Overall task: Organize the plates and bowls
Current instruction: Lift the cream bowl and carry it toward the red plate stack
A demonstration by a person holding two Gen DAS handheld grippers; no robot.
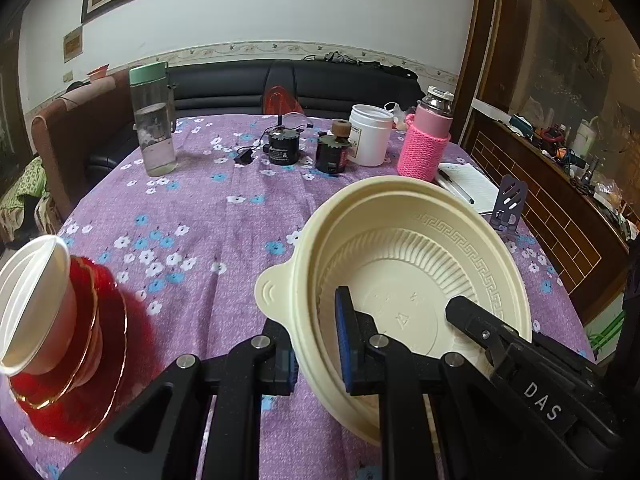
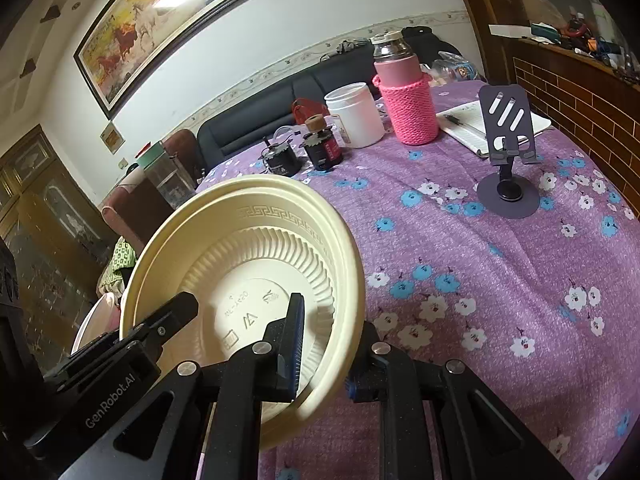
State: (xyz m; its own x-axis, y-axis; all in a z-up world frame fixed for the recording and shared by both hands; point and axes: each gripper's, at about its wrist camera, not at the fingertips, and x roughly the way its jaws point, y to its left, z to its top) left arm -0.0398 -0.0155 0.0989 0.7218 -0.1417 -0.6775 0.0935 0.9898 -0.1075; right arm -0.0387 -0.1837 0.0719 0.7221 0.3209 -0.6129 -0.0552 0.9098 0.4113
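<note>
At the far left of the left wrist view, a stack of red plates (image 1: 80, 364) with gold rims lay on the near edge of the purple flowered tablecloth (image 1: 192, 216), and a white plastic cup (image 1: 34, 304) sat on the stack, tilted toward the camera. Farther back stood a clear bottle with a green lid (image 1: 154, 120), then two small dark motors (image 1: 282, 146), a white jar (image 1: 370, 134) and a flask in a pink knitted sleeve (image 1: 426, 142).

The left gripper (image 1: 316, 348) was pinched tight on the near left wall of the cream bowl (image 1: 420, 248): its blue-padded finger (image 1: 344, 336) lay inside the bowl against the wall, the other finger outside under the rim. The bowl was tilted, with its small tab handle pointing left, and looked lifted clear of the cloth.

In the right wrist view the same cream bowl (image 2: 256, 248) filled the left half, tipped up on edge. The right gripper (image 2: 324, 352) clamped its near right wall, one blue-padded finger (image 2: 294, 340) inside and the other outside, jaws nearly together with only the thin wall between them. The left gripper's black finger showed inside the bowl at the left. To the right, a dark phone stand (image 2: 508, 152) stood on the cloth, just in front of an open notebook (image 2: 468, 120) with a pen.
</note>
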